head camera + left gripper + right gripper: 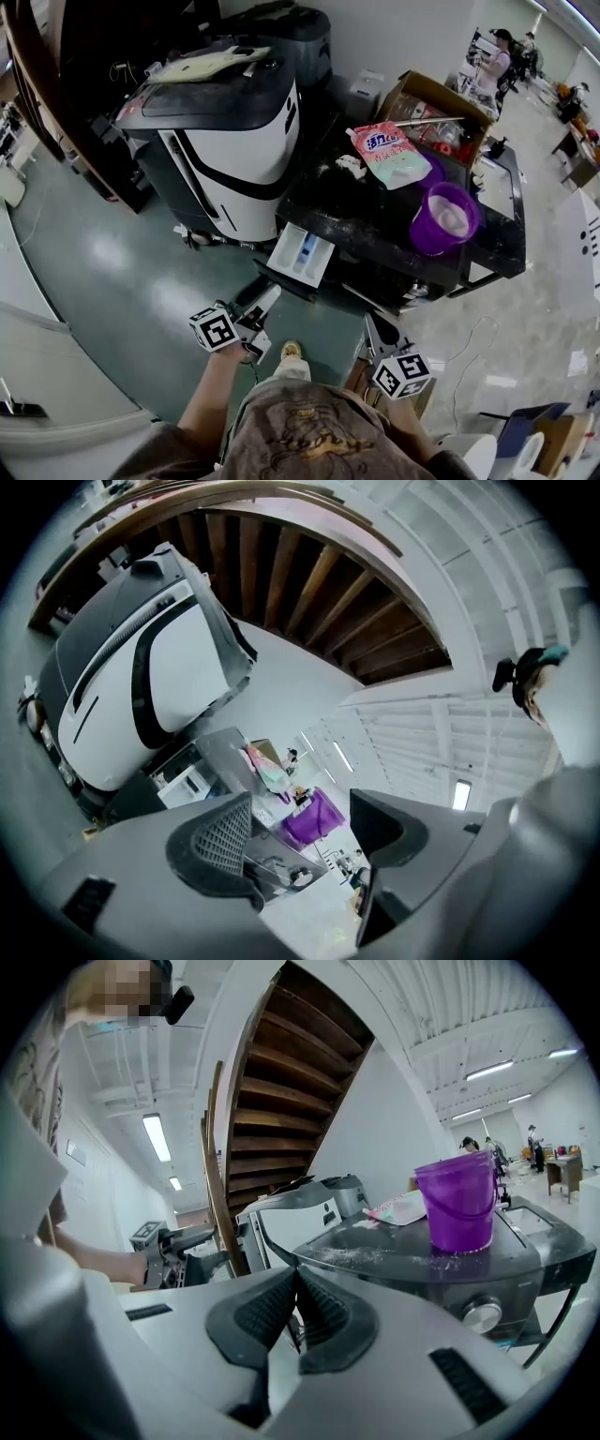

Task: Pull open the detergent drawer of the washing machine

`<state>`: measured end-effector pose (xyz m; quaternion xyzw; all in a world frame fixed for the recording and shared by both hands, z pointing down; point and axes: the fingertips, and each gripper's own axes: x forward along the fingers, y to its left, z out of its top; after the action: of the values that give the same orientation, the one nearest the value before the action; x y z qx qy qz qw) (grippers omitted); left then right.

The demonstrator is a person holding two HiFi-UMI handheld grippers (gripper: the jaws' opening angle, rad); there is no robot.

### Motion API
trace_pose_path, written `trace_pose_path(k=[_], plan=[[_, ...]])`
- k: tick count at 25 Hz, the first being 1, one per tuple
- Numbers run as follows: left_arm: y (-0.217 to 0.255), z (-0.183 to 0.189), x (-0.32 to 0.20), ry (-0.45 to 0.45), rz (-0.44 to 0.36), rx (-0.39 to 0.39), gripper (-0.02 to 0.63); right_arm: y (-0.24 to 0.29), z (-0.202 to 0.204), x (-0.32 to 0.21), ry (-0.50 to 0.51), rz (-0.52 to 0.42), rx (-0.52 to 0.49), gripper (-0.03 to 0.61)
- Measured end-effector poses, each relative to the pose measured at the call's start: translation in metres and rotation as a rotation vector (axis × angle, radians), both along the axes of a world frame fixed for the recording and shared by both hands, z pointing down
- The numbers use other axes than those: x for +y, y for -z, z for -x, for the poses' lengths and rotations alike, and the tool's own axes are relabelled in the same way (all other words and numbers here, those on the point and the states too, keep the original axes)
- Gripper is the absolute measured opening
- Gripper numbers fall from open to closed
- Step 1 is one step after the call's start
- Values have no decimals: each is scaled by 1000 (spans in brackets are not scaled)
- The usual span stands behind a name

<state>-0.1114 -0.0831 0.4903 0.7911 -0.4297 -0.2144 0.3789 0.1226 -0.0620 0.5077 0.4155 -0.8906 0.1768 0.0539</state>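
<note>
- Fingers (225, 841) on the left gripper (300, 829) are spread wide with nothing between them, just air and the room beyond. Meanwhile the right gripper (294, 1305) has its pads pressed together, empty too. So who's got the detergent drawer (302, 253)?
- Nobody, lol. It's poking out of the near left corner of the washing machine (328, 202), sloping toward the person (300, 422), compartments showing. The left gripper hangs just on the near side of it, not touching. Looks already pulled out to me.
- How would it handle if it needs more travel?
- Guessing light, stiff plastic on rails, so it should slide rather than lift. The smooth front is probably slippery though, and a crooked tug could jam it. Best spot is the front lip, middle of the panel, jaws over the edge, pulling straight toward the person.
- Anything to knock over?
- Purple bucket (443, 217) and detergent pouch (389, 153) sit on top of the machine, farther right, well apart from the drawer. Wouldn't worry.
</note>
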Motion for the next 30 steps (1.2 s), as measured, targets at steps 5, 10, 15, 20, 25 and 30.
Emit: trace_pose_path(k=[5, 10, 15, 20, 25, 30], plan=[[22, -13, 9, -4, -67, -223, 347, 7, 0, 3, 6, -19, 2, 3], [31, -40, 19, -52, -144, -446, 340, 14, -3, 5, 6, -36, 1, 3], [30, -58, 26, -51, -217, -541, 234, 12, -12, 6, -14, -46, 12, 3], [24, -64, 28, -38, -241, -596, 137, 8, -16, 6, -20, -41, 26, 3], [6, -69, 28, -27, -220, -641, 64, 2, -19, 4, -18, -40, 36, 3], [-9, -69, 27, -26, -194, -682, 33, -4, -21, 2, -21, -38, 54, 3]])
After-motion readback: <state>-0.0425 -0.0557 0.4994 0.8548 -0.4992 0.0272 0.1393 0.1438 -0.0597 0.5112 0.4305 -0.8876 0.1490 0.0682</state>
